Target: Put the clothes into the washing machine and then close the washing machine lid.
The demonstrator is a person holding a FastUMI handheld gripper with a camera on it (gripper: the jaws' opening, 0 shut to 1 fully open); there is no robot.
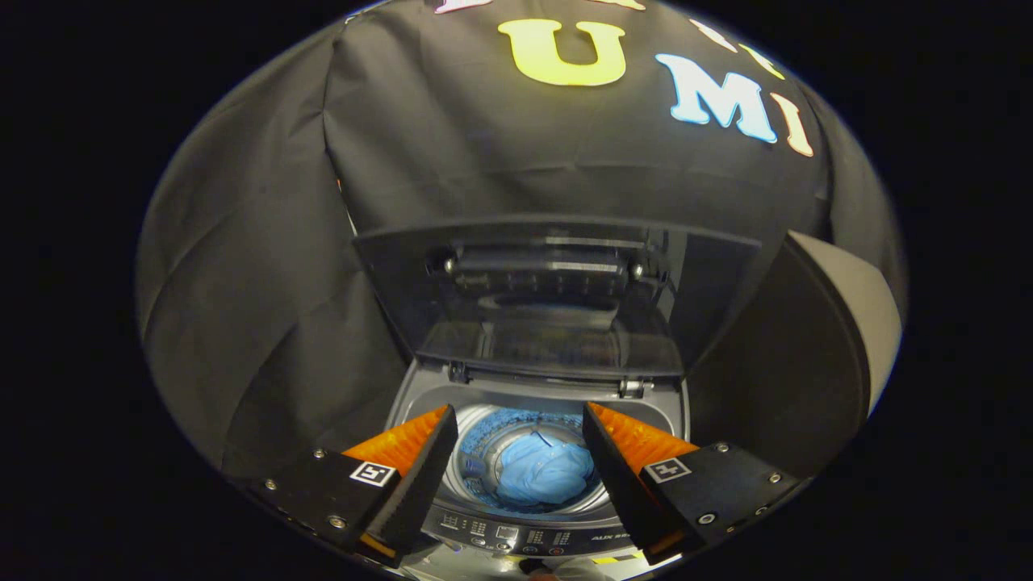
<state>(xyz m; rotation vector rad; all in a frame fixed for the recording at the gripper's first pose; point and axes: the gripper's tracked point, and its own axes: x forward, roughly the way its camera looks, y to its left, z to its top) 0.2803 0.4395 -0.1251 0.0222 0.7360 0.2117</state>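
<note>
A small top-loading washing machine (420, 395) stands below me with its dark see-through lid (557, 298) raised upright at the back. A light blue garment (542, 472) lies bunched in the drum (476, 460), seen between my fingers and well beneath them. My gripper (518, 428) hovers open above the drum mouth, holding nothing. The control panel (516, 537) runs along the machine's front edge, just under the fingers.
Black cloth walls close in behind and to the left of the machine. A curved pale panel (859, 323) stands to the right of the lid.
</note>
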